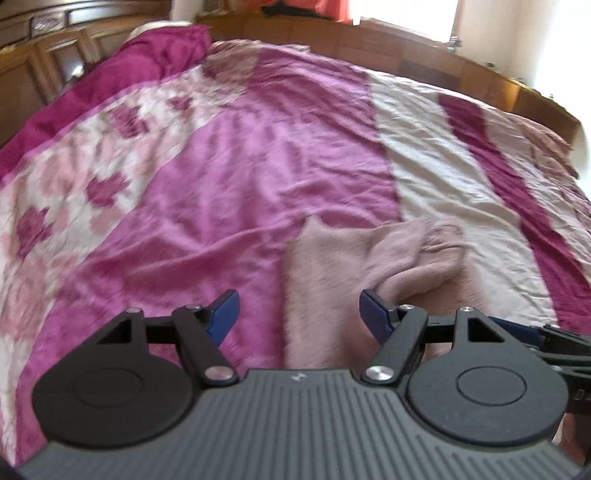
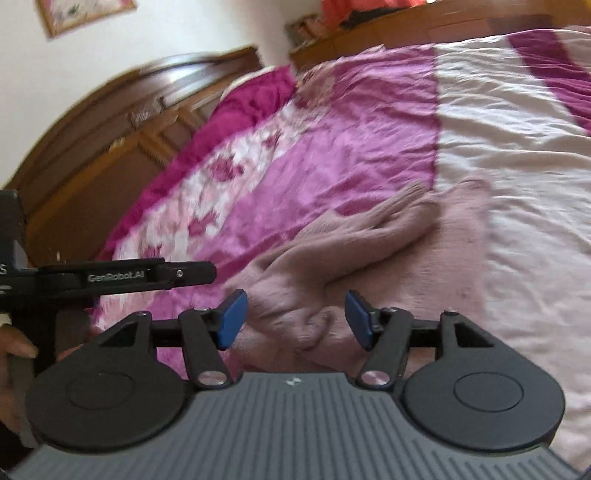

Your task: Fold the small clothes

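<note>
One garment, two grippers. The dusty-pink knit garment [image 1: 332, 266] lies on the near part of the bed, straddling the magenta and cream panels of the bedspread [image 1: 229, 192], with one sleeve [image 2: 369, 229] folded across its body and a ribbed cuff pointing far-left in the right wrist view. Left gripper [image 1: 298, 317] has fingers spread wide, blue pads [image 1: 223, 314] apart, nothing between them but the garment below; whether the pads touch the knit cannot be told, though the right pad sits right at a bunched fold. Right gripper [image 2: 295, 320] is likewise spread, hovering over a crumpled near edge of the same garment, no pinch. In the right wrist view the left gripper's body [image 2: 125, 277] shows at the left edge, with a hand [image 2: 14, 350] on its handle; white lettering on it reads "GenRobot.AI". The surface is a wrinkled satin-look bedspread: one floral pink-and-white panel at left, one plain magenta panel in the middle, one cream panel at right with a dark magenta stripe. One magenta pillow [image 1: 162, 51] lies at the far left by a carved wooden headboard [image 2: 122, 129]. One framed picture [image 2: 85, 13] hangs on the white wall; a bright window [image 1: 402, 14] is at the far side. Both views are motion-blurred.
</note>
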`<state>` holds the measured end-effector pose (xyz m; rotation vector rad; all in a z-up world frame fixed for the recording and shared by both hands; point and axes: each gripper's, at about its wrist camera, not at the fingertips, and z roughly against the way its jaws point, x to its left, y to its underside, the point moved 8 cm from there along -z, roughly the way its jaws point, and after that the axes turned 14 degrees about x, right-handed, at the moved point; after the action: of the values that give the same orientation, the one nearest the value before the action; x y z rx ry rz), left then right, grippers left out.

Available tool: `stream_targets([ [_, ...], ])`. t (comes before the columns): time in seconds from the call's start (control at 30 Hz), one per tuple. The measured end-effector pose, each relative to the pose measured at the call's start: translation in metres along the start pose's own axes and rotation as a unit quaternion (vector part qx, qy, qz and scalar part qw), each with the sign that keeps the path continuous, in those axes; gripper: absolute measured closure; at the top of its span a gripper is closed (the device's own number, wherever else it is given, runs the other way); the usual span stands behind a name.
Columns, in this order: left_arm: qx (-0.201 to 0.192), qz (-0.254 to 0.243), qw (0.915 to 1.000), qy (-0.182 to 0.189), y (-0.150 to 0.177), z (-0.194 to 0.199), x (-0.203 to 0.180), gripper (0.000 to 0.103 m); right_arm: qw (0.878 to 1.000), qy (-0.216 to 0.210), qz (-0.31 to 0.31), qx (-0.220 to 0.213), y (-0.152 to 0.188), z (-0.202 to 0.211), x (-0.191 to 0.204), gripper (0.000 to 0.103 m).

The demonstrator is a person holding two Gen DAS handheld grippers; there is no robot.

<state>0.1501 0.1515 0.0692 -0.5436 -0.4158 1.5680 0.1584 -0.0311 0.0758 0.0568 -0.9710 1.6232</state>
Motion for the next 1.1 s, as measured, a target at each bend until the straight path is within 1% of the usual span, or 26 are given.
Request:
stream_targets([
  [0.1,-0.008,-0.031,0.9995,0.006,-0.009,-0.005,-0.023,0.030,0.999,0.023,-0.020,-0.020,0.001,0.019,-0.022,0.035],
  [0.17,-0.006,-0.054,0.9985,0.010,-0.012,-0.013,-0.040,0.030,0.998,0.038,-0.038,-0.026,0.001,0.027,-0.039,0.035],
  [0.3,0.002,-0.089,0.9960,0.010,-0.013,-0.031,-0.064,0.030,0.996,0.051,-0.072,-0.033,0.006,0.034,-0.064,0.035],
  [0.5,0.025,-0.129,0.9914,0.002,-0.010,-0.065,-0.081,0.030,0.993,0.061,-0.098,-0.036,0.013,0.034,-0.084,0.034],
  [0.63,0.025,-0.133,0.9908,-0.006,-0.013,-0.085,-0.083,0.030,0.991,0.064,-0.108,-0.036,0.017,0.033,-0.091,0.034],
  [0.77,0.006,-0.117,0.9932,-0.001,-0.015,-0.095,-0.082,0.032,0.991,0.066,-0.114,-0.034,0.020,0.030,-0.096,0.034],
  [0.8,0.000,-0.111,0.9938,0.003,-0.016,-0.096,-0.081,0.039,0.990,0.067,-0.116,-0.034,0.020,0.029,-0.098,0.034],
  [0.83,-0.004,-0.104,0.9946,0.006,-0.016,-0.097,-0.079,0.049,0.990,0.068,-0.118,-0.034,0.021,0.028,-0.099,0.034],
  [0.87,-0.006,-0.096,0.9954,0.006,-0.016,-0.098,-0.077,0.057,0.990,0.068,-0.121,-0.034,0.021,0.027,-0.101,0.034],
  [0.9,-0.012,-0.083,0.9964,0.010,-0.017,-0.098,-0.073,0.074,0.990,0.067,-0.123,-0.034,0.021,0.027,-0.102,0.034],
  [0.93,-0.016,-0.072,0.9972,0.017,-0.019,-0.097,-0.069,0.081,0.989,0.066,-0.125,-0.033,0.021,0.026,-0.103,0.034],
  [1.0,-0.021,-0.040,0.9984,0.036,-0.022,-0.093,-0.059,0.084,0.989,0.064,-0.126,-0.033,0.021,0.024,-0.104,0.034],
  [1.1,-0.031,0.013,0.9979,0.055,-0.027,-0.082,-0.038,0.085,0.990,0.063,-0.123,-0.029,0.021,0.020,-0.102,0.034],
])
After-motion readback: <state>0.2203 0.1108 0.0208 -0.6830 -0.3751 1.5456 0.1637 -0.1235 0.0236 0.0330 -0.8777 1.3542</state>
